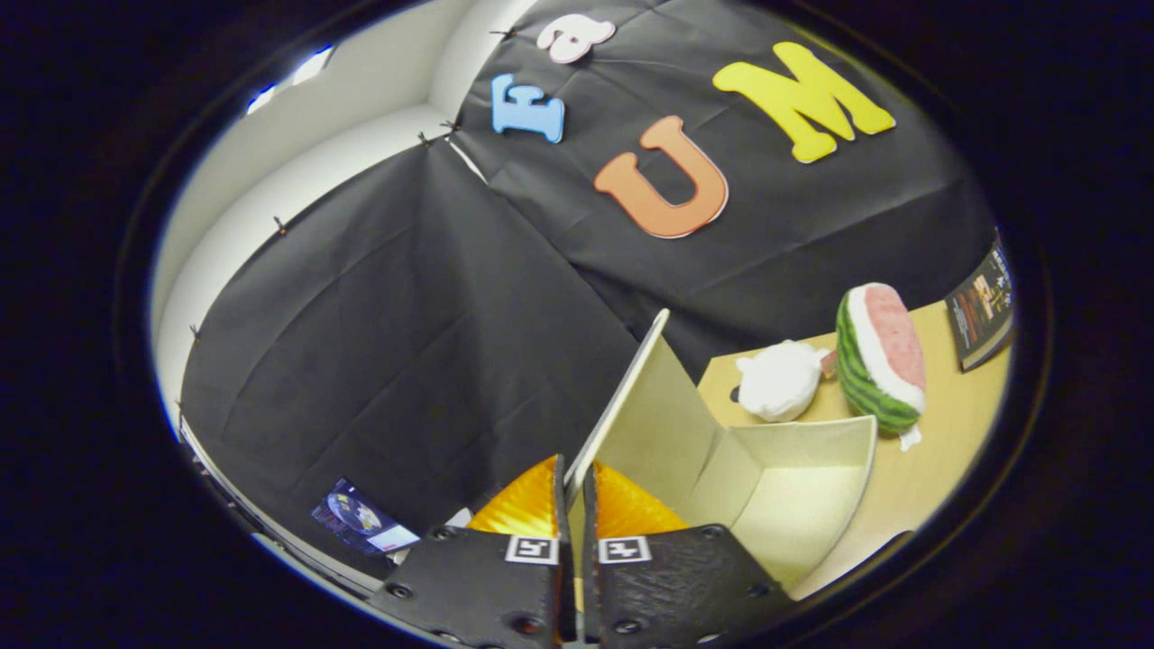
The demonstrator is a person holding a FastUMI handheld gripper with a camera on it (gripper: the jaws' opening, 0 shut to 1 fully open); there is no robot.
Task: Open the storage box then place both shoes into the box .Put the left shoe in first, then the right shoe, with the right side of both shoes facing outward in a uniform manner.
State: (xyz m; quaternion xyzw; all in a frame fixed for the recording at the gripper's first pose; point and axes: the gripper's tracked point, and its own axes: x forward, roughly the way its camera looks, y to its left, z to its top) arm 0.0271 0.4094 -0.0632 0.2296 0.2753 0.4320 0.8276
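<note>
Nearest, the gripper (573, 487) has its two fingers drawn close together, pinching the thin edge of the storage box's lid (631, 397), which stands raised and tilted between them. The lid looks like pale, stiff board: light, rigid enough to swing by its rim, but smooth, so a grip on the bare edge could slip, and a hold set deeper onto the panel would likely be surer. Just ahead and to the right, the storage box (793, 487) lies open on the wooden table (947, 451), its pale interior bare of shoes. Each finger carries a small square marker, a coded pattern and not readable text. Farther right sit a white plush toy (780, 379) and a watermelon-slice plush (879, 356). Beyond them a dark booklet (983, 306) bears print too small to read. Far down to the left lies a blue card (361, 518), also illegible.
</note>
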